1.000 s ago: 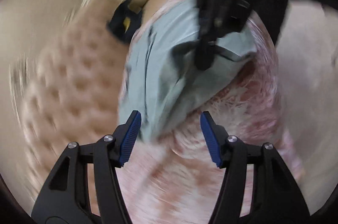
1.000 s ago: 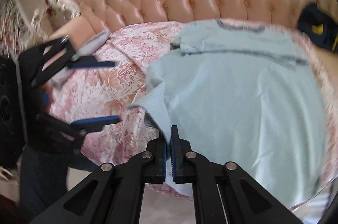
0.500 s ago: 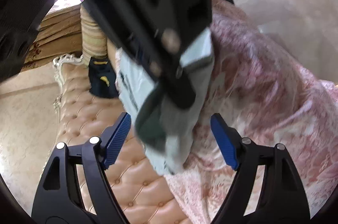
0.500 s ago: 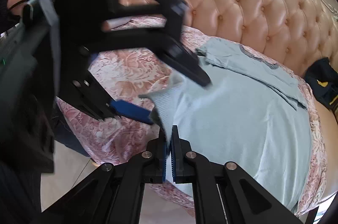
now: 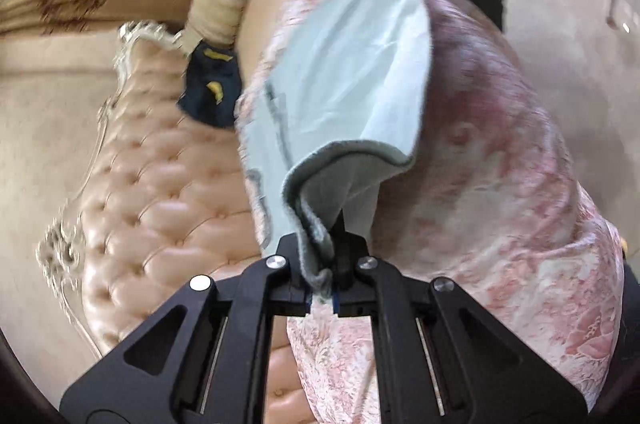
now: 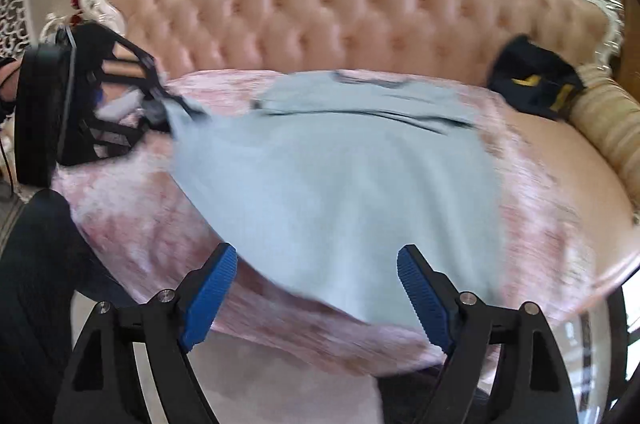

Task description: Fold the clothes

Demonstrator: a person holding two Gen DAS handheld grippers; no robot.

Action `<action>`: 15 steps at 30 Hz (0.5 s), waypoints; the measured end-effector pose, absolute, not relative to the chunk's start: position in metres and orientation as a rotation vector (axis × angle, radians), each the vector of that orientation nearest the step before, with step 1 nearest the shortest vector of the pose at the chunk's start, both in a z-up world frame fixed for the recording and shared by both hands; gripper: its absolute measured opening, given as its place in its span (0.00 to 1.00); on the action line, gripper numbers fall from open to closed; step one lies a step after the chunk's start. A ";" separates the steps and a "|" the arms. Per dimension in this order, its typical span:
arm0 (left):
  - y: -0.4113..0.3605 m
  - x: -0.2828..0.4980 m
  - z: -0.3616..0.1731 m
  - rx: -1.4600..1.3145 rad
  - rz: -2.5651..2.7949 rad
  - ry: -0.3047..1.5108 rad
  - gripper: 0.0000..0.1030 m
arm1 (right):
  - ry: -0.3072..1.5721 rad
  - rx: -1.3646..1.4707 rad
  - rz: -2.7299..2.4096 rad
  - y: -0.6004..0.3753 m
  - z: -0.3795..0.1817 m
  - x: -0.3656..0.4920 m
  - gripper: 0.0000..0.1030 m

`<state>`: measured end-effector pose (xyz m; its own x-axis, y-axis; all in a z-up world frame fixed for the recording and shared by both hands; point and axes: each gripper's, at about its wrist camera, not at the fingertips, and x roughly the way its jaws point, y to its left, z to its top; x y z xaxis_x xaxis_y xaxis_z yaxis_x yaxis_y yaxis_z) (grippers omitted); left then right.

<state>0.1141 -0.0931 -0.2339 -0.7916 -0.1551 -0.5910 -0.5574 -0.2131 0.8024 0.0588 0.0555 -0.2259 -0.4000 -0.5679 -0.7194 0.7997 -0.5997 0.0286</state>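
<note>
Leather, pale pink and button-tufted, forms the back of the sofa (image 6: 340,3), which has a carved silvery frame. Its seat carries a pink floral cover (image 6: 128,232) that hangs over the front edge. A light blue shirt (image 6: 340,191) lies spread on this cover, its dark-trimmed collar towards the sofa back; the near hem reaches the front edge of the seat. A striped cream bolster (image 6: 604,127) rests at the right end of the sofa, and a dark navy garment (image 6: 536,79) with yellow marks lies against it, apart from the shirt.

Left hand-held gripper (image 5: 322,288): its jaws have just been closing and now stand narrow, pinched on a corner of the shirt. The ribbed edge of the fabric bunches between the pads and rises off the cover in a curl. In the right wrist view this same hand-held gripper appears at the left end of the seat with the shirt corner drawn towards it.

Right hand-held gripper (image 6: 316,300): its jaws have just been opening and stand wide. The shirt hem lies beyond the blue pads (image 6: 208,296), not pressed by them.
</note>
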 end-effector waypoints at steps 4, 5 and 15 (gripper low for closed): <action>-0.105 0.106 -0.215 -0.869 2.175 1.695 0.07 | 0.578 0.840 -2.122 0.082 -0.224 0.053 0.81; -0.107 0.105 -0.213 -0.870 2.180 1.695 0.07 | 0.665 0.808 -2.124 0.081 -0.226 0.056 0.81; -0.112 0.098 -0.202 -0.863 2.180 1.706 0.07 | 1.392 0.484 -1.992 0.028 -0.286 0.095 0.81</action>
